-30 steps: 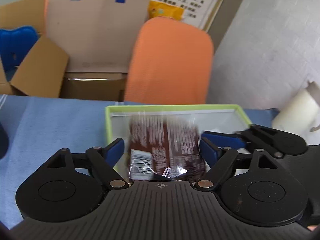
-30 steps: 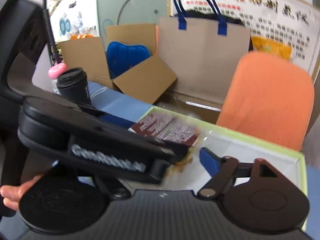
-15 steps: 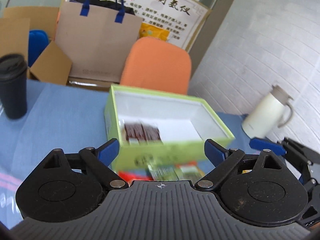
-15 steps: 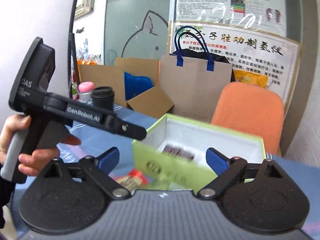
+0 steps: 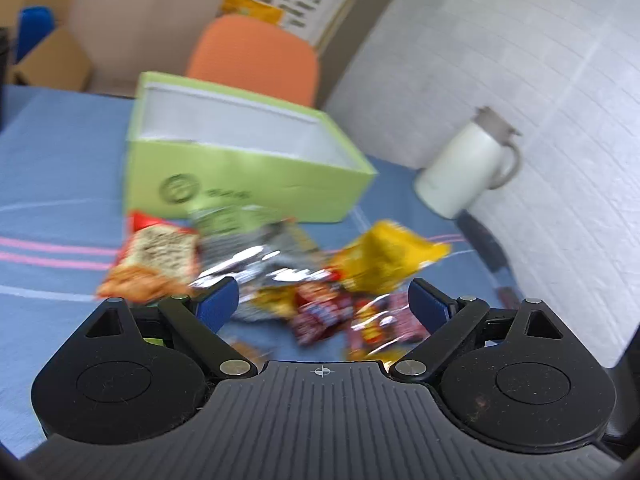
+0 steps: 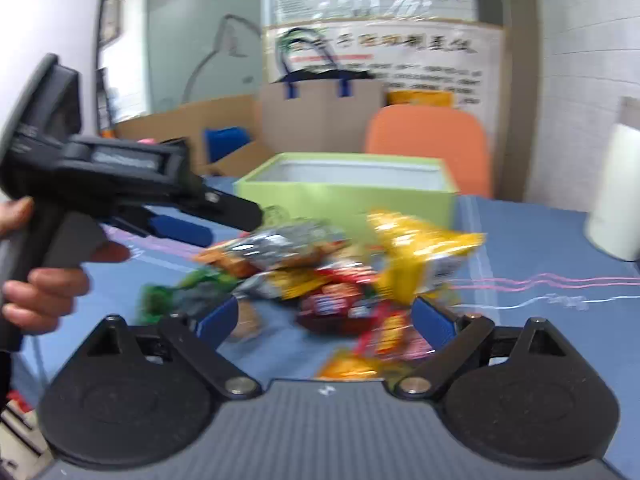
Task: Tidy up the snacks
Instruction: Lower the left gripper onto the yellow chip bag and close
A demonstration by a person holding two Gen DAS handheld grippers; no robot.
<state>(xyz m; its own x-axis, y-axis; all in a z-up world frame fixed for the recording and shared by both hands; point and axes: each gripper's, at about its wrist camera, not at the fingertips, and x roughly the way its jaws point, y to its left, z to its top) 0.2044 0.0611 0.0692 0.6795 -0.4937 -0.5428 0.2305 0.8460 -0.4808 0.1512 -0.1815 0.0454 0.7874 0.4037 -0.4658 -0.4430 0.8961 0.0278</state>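
Observation:
A green open box (image 5: 240, 176) stands on the blue tablecloth; it also shows in the right wrist view (image 6: 344, 188). In front of it lies a heap of snack packs: an orange pack (image 5: 154, 258), a silver pack (image 5: 256, 256), a yellow pack (image 5: 384, 260) and small red packs (image 5: 320, 316). My left gripper (image 5: 323, 306) is open and empty, just above the near side of the heap. My right gripper (image 6: 325, 318) is open and empty, over the same heap, with the yellow pack (image 6: 416, 252) ahead. The left gripper also shows in the right wrist view (image 6: 180, 228), to the left.
A white jug (image 5: 468, 168) stands on the table to the right of the box. An orange chair (image 5: 256, 60), a paper bag (image 5: 140, 24) and cardboard boxes (image 5: 48, 60) stand behind the table. A white wall (image 5: 500, 60) is at the right.
The brown pack went from my left gripper into the green box. Both grippers then pulled back and dropped toward the snack heap in front of the box. Both views are blurred by motion.

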